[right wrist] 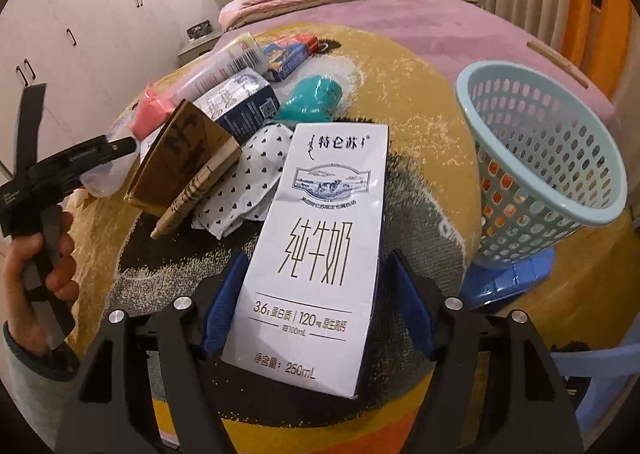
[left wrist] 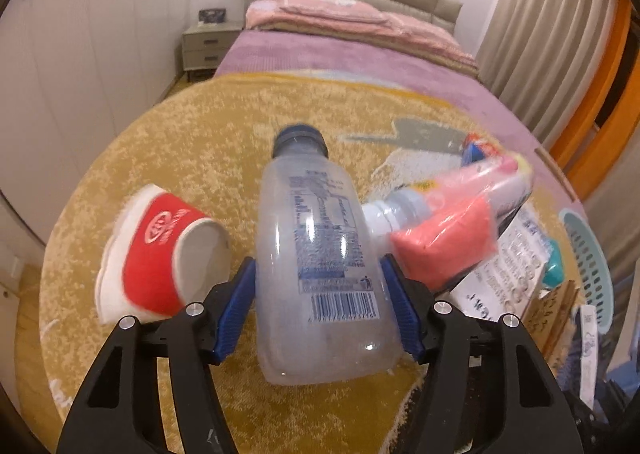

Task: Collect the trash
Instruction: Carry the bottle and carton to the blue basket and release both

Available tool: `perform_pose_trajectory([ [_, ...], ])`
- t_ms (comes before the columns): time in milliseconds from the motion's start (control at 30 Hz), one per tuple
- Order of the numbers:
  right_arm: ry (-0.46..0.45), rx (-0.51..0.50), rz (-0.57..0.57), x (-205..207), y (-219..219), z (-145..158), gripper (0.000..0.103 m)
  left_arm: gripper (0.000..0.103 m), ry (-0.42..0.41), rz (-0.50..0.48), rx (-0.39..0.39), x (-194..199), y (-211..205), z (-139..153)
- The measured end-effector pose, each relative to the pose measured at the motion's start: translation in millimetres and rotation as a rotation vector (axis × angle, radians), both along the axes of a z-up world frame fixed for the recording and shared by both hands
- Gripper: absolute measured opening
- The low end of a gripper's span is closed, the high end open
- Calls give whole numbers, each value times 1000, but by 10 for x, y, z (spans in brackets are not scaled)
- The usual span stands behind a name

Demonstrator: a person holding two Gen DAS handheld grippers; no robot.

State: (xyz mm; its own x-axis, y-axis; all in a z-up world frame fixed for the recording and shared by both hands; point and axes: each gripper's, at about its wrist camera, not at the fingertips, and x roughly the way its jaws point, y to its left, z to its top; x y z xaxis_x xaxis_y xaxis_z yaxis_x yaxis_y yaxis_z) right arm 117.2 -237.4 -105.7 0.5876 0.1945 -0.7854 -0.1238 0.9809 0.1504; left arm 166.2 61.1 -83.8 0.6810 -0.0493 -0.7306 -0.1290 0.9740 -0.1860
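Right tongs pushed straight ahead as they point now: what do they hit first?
The white milk carton. It already lies between the right tongs, with the pads at its sides, so it is first in line. Beyond it sits the polka-dot wrapper, though depth is unclear.

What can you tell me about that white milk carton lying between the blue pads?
The milk carton is a white rectangular box, seemingly coated paperboard, printed with a cow picture and dark lettering, looking intact. It lies flat, printed face up, on the yellow rug, between the right gripper and its blue pads, which flank its sides.
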Motion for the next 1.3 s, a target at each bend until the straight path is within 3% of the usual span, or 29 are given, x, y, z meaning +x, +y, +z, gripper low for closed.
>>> perform_pose_trajectory([
  [100,-49,-29,-7,-28,-7,85,53,59,-44,-1,-24,-109,37,116],
  [467,-154,41,-20,-28,-184,423,52,58,-174,-23,-105,-383,73,521],
  [767,-251,69,-81,-3,-514,732,52,58,-270,-97,-123,-486,-201,913],
  [1067,-286,99,-304,171,-1468,808,52,58,-303,-352,-153,-220,-1324,1187],
  [1300,-224,113,-436,477,-2134,602,52,58,-213,-535,-216,252,-2396,985],
])
